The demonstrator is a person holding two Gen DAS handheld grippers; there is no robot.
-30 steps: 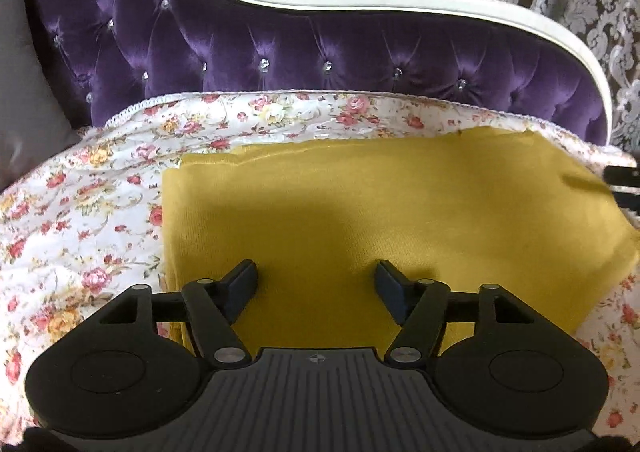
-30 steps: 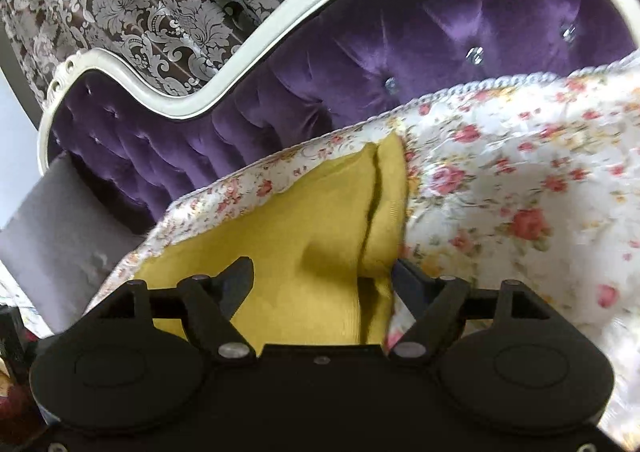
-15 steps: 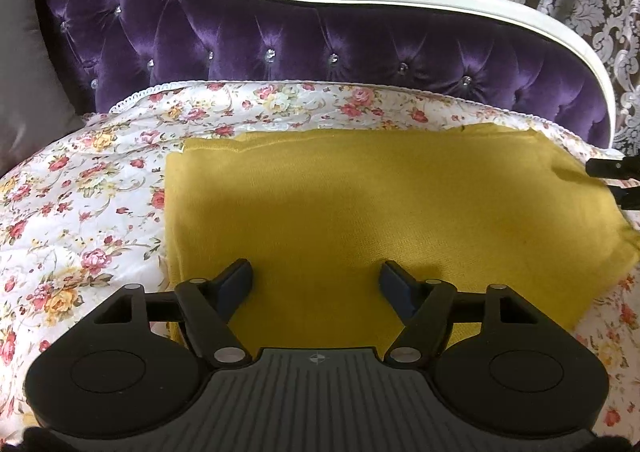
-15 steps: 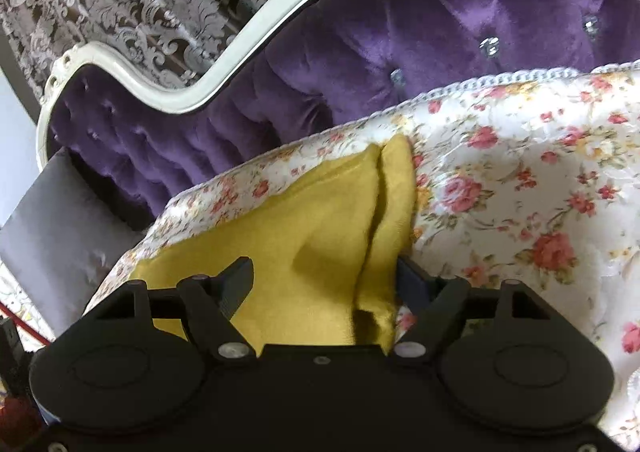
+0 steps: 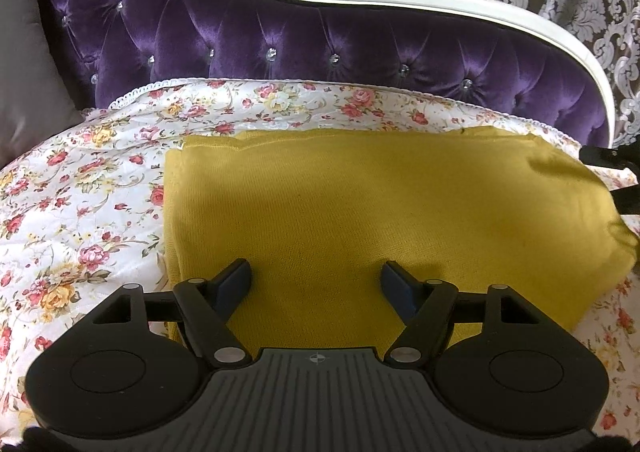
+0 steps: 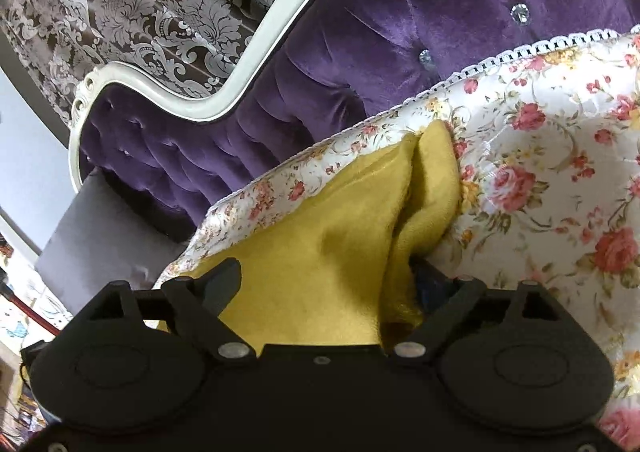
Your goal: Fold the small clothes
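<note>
Mustard-yellow knitted cloth (image 5: 360, 212) folded flat on floral quilted cover (image 5: 80, 192) | left gripper (image 5: 316, 280) released above near edge | right gripper (image 6: 324, 276) opening, cloth's end between its jaws

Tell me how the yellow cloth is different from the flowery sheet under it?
The yellow knit cloth is one plain mustard colour; the floral bedspread is white with pink and yellow roses. The cloth is folded into a thick rectangle; the bedspread lies spread in one layer. The cloth is smaller and rests on the bedspread, which has a lace edge. Both are soft fabric.
</note>
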